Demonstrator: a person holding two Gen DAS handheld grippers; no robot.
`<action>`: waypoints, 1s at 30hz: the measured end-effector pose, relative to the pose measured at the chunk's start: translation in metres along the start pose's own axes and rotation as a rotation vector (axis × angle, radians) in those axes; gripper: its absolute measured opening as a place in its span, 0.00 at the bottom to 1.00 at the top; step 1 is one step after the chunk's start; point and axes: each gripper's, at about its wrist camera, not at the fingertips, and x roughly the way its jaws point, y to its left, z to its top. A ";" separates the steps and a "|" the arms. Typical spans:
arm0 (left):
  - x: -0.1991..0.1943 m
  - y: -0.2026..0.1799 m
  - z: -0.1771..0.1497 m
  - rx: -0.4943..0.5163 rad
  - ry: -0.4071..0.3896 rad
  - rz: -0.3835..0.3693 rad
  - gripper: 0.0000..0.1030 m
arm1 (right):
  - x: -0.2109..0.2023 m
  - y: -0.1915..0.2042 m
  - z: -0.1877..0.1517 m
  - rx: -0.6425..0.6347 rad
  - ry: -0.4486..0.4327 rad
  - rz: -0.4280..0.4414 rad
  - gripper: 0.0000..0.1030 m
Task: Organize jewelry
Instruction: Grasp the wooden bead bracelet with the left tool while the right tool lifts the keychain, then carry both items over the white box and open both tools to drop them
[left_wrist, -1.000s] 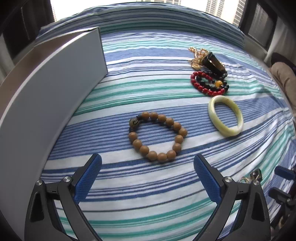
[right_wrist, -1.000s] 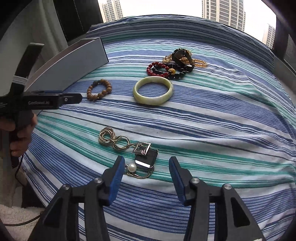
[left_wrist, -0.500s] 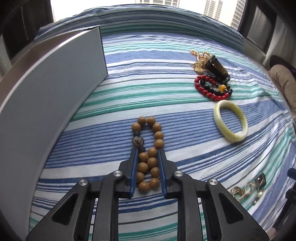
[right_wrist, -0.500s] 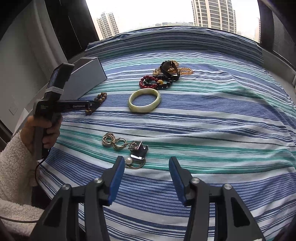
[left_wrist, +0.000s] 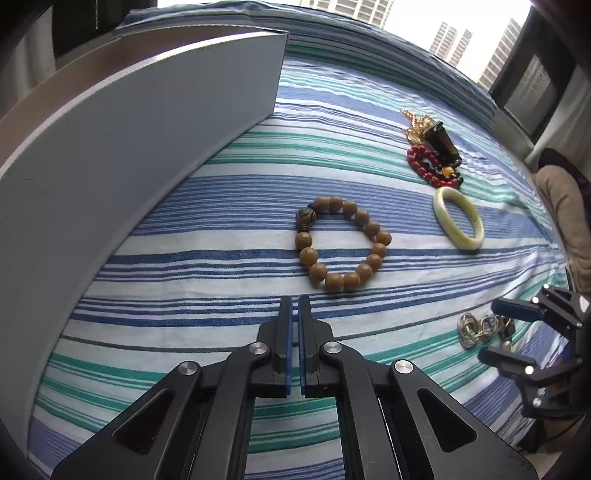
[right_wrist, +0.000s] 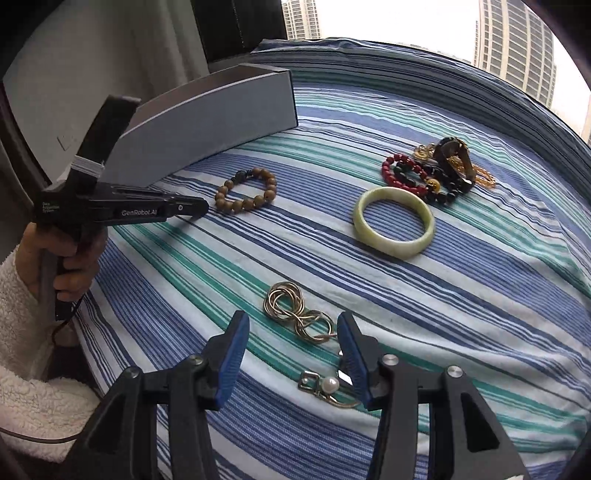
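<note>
Nearest the right gripper (right_wrist: 291, 343), at its six o'clock, the gold ring chain (right_wrist: 295, 317) lies between half-open fingers gripping nothing; closing here may catch one loop and drag the pearl clasp (right_wrist: 328, 386). Farther off, the left gripper (left_wrist: 295, 306) is closed and empty just short of the wooden bead bracelet (left_wrist: 341, 243) on the bed (left_wrist: 221, 229), so a retry could nudge it; only the right view shows the hand (right_wrist: 62, 258) and the grey box (right_wrist: 207, 122) top.

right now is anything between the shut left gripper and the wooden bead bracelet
Nothing visible. Only bare striped bedsheet lies between the left gripper and the wooden bead bracelet, which lies just ahead, untouched.
</note>
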 end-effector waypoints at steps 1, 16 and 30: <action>-0.003 0.004 0.000 -0.004 0.000 -0.014 0.07 | 0.011 0.003 0.003 -0.034 0.012 -0.007 0.49; 0.028 -0.015 0.040 0.029 -0.017 0.061 0.08 | -0.021 -0.002 -0.009 0.092 -0.049 0.060 0.20; -0.136 -0.010 0.025 -0.071 -0.225 -0.105 0.08 | -0.113 -0.027 0.023 0.220 -0.228 0.189 0.19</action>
